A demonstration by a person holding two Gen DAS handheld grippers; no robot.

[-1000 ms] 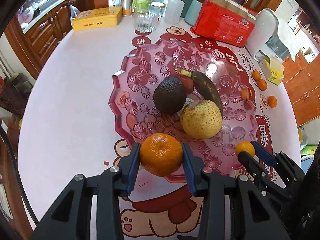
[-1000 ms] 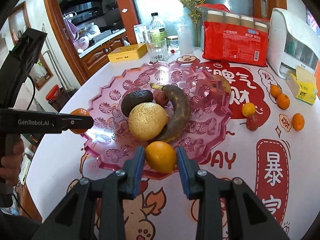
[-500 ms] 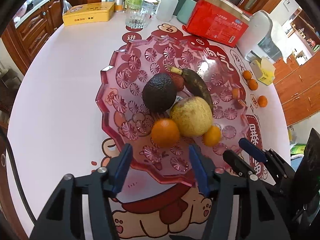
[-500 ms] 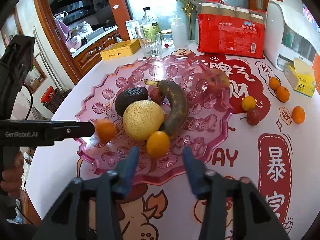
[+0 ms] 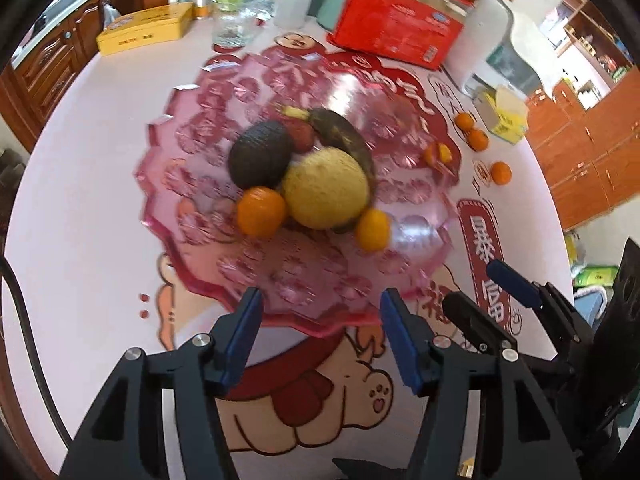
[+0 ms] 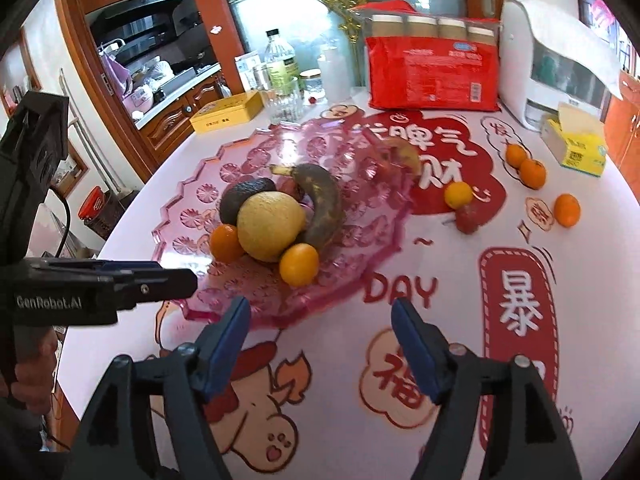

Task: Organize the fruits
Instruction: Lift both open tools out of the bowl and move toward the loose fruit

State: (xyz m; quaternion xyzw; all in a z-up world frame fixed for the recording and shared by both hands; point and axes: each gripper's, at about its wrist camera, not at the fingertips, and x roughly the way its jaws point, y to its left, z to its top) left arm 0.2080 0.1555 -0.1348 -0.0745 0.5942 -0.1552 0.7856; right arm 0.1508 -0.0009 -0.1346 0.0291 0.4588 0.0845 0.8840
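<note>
Both grippers empty: left gripper [image 5: 320, 300] spread, right gripper [image 6: 320, 312] jaws opening; loose small orange tangerines [image 6: 532, 172] lie on table, upper right of right-wrist frame, beyond pink faceted plastic tray [image 6: 188, 216], nearer right gripper.

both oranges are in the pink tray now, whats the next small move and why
Probably swing the right gripper, whose jaws are opening with nothing between them, toward the loose yellow-orange fruit on the table beside the pink tray. It looks like the nearest of the fruits outside the tray, with a small red fruit right next to it.
</note>
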